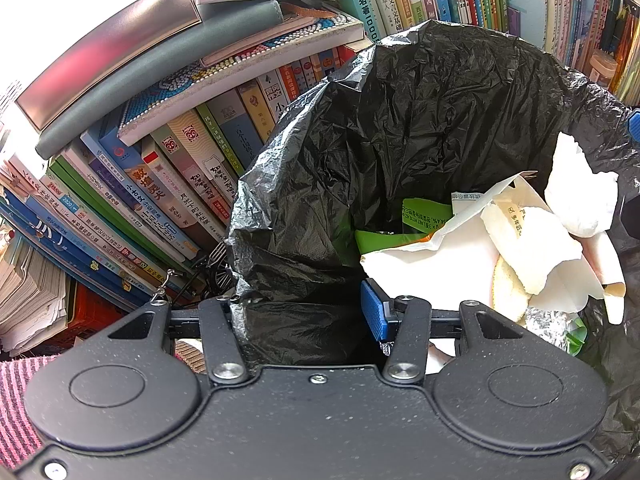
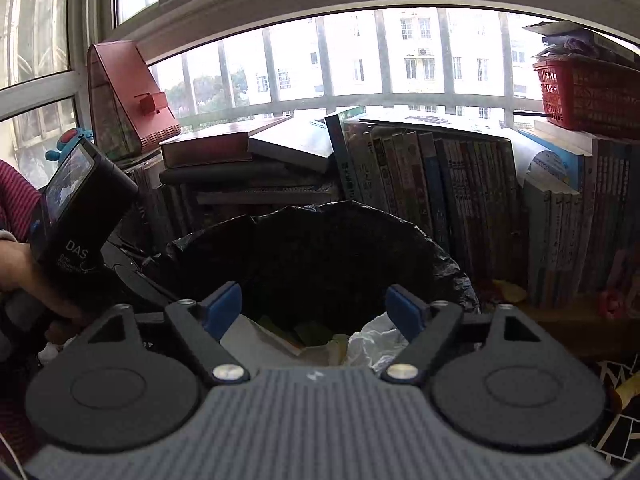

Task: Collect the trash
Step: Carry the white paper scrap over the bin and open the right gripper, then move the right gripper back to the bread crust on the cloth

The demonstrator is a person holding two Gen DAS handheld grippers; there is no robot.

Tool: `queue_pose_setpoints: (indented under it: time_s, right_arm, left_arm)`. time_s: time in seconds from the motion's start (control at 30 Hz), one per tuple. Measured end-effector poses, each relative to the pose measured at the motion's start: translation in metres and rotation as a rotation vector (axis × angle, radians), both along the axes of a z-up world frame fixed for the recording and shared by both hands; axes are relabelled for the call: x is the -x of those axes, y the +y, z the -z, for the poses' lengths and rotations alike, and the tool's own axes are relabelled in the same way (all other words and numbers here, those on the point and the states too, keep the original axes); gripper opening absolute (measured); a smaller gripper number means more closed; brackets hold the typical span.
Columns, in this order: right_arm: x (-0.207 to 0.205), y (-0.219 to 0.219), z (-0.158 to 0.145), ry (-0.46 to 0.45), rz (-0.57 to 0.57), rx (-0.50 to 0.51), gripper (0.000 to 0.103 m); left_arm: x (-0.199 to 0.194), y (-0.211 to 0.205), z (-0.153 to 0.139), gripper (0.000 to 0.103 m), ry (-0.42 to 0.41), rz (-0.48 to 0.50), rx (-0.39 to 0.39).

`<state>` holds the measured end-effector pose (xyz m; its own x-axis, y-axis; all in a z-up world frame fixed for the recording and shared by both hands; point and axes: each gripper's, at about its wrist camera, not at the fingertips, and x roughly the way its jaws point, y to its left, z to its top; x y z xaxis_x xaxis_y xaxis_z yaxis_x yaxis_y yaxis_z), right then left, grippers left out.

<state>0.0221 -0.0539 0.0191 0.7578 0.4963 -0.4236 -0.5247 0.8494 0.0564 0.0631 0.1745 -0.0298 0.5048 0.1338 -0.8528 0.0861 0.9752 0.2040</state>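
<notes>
The black bag (image 1: 420, 152) fills the left view, mouth wide, with white paper (image 1: 520, 248) and a green wrapper (image 1: 424, 216) inside at 3 o'clock. The left gripper (image 1: 308, 312) has its fingers (image 1: 374, 312) partly apart; bag plastic lies over the left one, hiding its pad. Only the right view shows the window (image 2: 360, 60). There the right gripper (image 2: 316, 308) hangs over the bag, fingers wide apart, holding nothing. The trash below looks dark and blurry.
</notes>
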Motion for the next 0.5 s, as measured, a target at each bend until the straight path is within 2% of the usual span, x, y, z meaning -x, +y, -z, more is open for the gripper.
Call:
queue_pose_setpoints:
  time_s: [0.5]
  right_arm:
    - [-0.006, -0.015, -0.007, -0.009, 0.073, -0.066, 0.093]
  left_arm:
    - [0.000, 0.000, 0.000, 0.047, 0.000, 0.000, 0.001]
